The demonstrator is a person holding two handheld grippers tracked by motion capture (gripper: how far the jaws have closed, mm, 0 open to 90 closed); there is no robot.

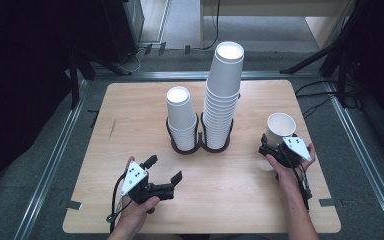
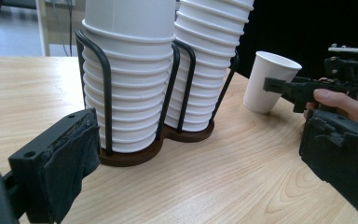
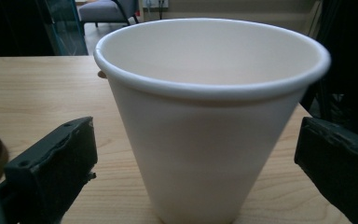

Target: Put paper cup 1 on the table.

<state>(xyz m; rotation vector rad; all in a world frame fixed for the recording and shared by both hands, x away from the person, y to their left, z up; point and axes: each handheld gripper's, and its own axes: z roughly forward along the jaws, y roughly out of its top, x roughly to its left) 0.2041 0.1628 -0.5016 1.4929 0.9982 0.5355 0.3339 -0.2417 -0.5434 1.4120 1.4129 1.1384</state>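
A single white paper cup (image 1: 280, 128) stands upright on the wooden table (image 1: 130, 115) at the right. My right gripper (image 1: 278, 143) is open around it, and in the right gripper view the cup (image 3: 209, 121) sits between the two black pads (image 3: 56, 163) with a gap on each side. My left gripper (image 1: 165, 168) stands open at the front left with nothing between its jaws, aimed at the cup holder (image 2: 135, 156). Two stacks of white cups stand in that dark double holder (image 1: 200, 146): a short stack (image 1: 181, 117) and a tall stack (image 1: 222, 95).
The table's right edge (image 1: 316, 150) runs close beside the right hand. Metal rails (image 1: 55, 155) border the floor around the table. Dark stands and cables (image 1: 330, 65) lie behind it at the far right.
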